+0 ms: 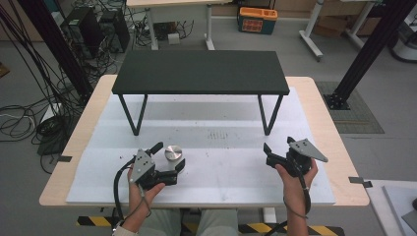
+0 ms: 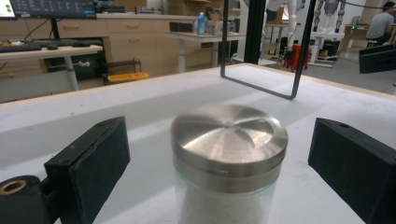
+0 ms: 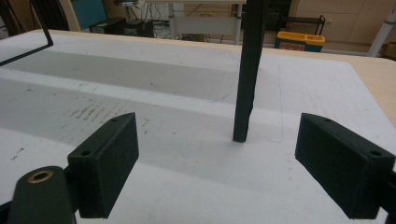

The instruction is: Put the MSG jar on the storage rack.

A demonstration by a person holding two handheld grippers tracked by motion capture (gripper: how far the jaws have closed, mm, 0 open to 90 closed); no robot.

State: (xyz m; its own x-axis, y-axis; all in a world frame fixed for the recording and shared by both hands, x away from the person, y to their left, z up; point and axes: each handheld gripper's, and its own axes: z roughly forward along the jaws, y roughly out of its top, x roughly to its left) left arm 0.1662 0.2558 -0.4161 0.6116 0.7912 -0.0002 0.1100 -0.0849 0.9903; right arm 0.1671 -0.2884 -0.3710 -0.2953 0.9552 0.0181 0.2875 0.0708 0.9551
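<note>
A glass jar (image 1: pixel 173 152) with a brushed metal lid stands on the white mat (image 1: pixel 226 172) at the front left. In the left gripper view the jar (image 2: pixel 229 140) sits upright between the two black pads, with a gap on each side. My left gripper (image 1: pixel 169 156) (image 2: pixel 222 140) is open around it, its pads (image 2: pixel 88 163) not touching the glass. My right gripper (image 1: pixel 278 145) (image 3: pixel 219 128) is held at the front right, open, with only bare mat between its jaws.
A low black table (image 1: pixel 200 71) on thin metal legs spans the back of the mat. One of its legs (image 3: pixel 245 70) stands just ahead of the right gripper. The wooden tabletop edge (image 1: pixel 74 147) frames the mat.
</note>
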